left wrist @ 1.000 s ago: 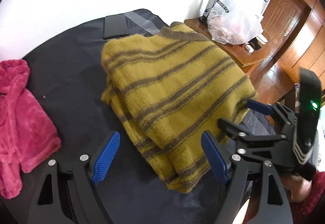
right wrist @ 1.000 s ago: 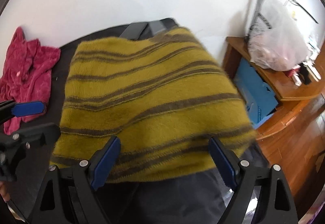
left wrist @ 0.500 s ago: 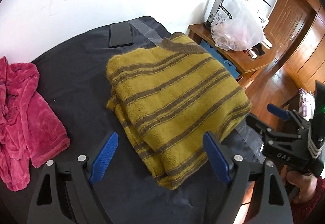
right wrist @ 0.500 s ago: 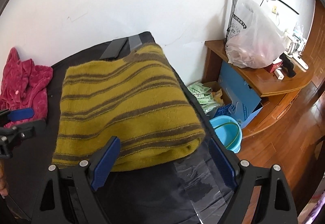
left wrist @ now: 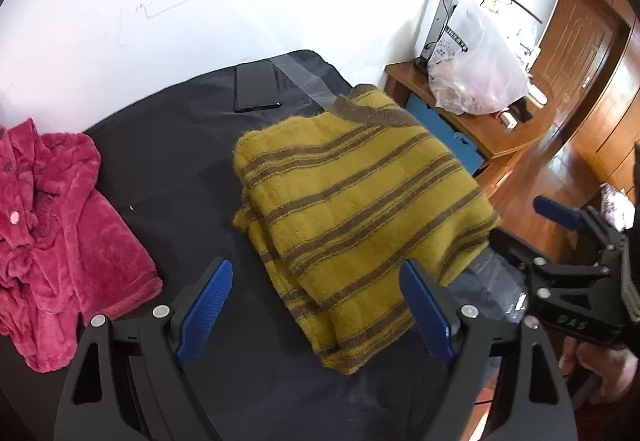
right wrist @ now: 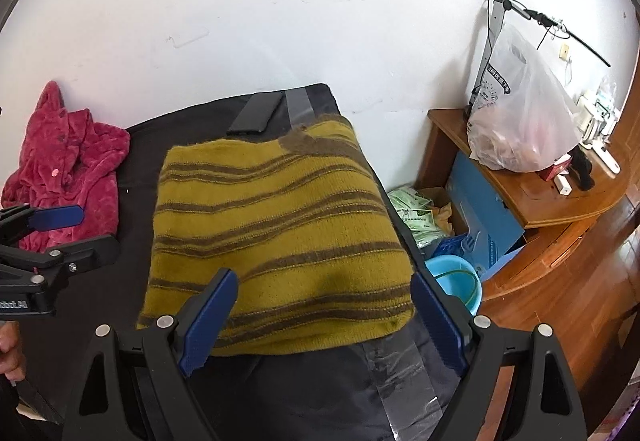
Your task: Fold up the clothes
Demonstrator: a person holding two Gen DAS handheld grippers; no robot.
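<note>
On the far left of the black desk [left wrist: 168, 161] lies a crumpled crimson fleece garment [left wrist: 52, 233]. Right of it the left tool [left wrist: 316, 305] hangs released, gripping nothing. At the desk's right edge sits the folded mustard striped sweater [right wrist: 276, 237], a dark phone [left wrist: 256, 87] beyond it. Over the sweater's near edge the right tool [right wrist: 324, 319] gapes wide, clear of the knit.

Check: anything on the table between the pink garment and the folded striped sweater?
Nothing: only bare black table cover lies between the pink garment and the striped sweater. The left wrist view shows it best; the phone sits farther back.
</note>
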